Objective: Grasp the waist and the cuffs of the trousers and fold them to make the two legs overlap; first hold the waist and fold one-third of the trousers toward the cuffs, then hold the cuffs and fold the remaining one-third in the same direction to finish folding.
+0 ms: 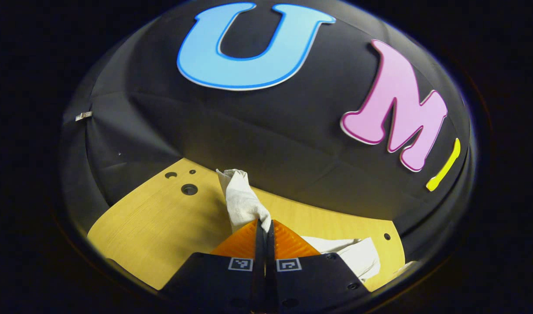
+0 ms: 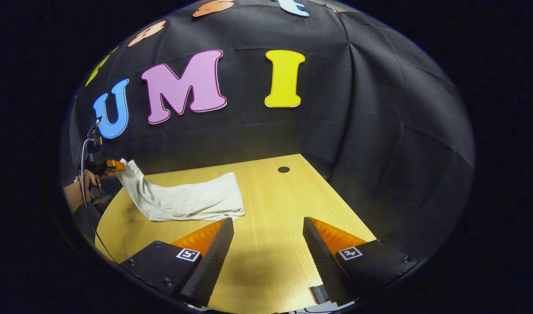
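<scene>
The left gripper [image 1: 264, 223] is pinching one end of the white trousers [image 2: 186, 198], lifting it off the wooden table [image 2: 271, 192]. The rest is lying on the table's far left. The right gripper [image 2: 268, 222] is hovering wide, holding nothing.

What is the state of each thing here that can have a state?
Left tongs: shut on the trousers, one end lifted.
Right tongs: open, holding nothing, above the table.
Trousers: one end raised off the table by the left tongs, the rest lying flat; fold stage cannot be told.
Table: bare wood around the trousers.
</scene>
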Motion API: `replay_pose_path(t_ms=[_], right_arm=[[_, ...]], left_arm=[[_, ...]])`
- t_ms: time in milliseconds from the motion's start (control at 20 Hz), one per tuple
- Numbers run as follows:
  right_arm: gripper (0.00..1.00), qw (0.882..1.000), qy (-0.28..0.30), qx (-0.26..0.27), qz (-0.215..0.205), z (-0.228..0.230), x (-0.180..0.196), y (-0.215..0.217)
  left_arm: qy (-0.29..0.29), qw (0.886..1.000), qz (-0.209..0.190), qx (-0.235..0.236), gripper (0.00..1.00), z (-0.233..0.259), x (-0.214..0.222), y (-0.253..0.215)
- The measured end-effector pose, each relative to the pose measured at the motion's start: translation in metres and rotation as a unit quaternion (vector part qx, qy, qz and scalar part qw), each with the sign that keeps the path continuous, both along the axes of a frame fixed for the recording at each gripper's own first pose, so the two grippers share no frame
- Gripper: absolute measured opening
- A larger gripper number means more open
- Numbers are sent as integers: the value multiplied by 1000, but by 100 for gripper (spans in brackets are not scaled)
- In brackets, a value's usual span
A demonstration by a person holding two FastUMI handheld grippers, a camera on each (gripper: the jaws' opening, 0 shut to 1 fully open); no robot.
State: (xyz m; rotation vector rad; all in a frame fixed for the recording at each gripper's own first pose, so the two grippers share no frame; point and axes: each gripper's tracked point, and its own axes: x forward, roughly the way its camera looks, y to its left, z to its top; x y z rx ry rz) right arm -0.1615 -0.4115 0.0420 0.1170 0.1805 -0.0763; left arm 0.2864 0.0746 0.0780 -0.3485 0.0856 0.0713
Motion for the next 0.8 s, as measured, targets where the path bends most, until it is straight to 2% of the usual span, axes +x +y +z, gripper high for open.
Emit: replay_pose_path(t_ms=[150,250,400,800], right_arm=[[98,1000,2,-2,28,-6,23,-22],[98,999,5,7,42,-12,38,-36],[99,999,4,20,49,-19,52,-59],[99,997,14,22,72,-36,65,-82]], left_arm=[[-12,1000,4,23,5,20,-6,-42],[-20,1000,0,23,5,32,-9,-77],[-21,999,-10,39,5,31,-17,-124],[6,995,-89,46,5,-4,-2,-281]])
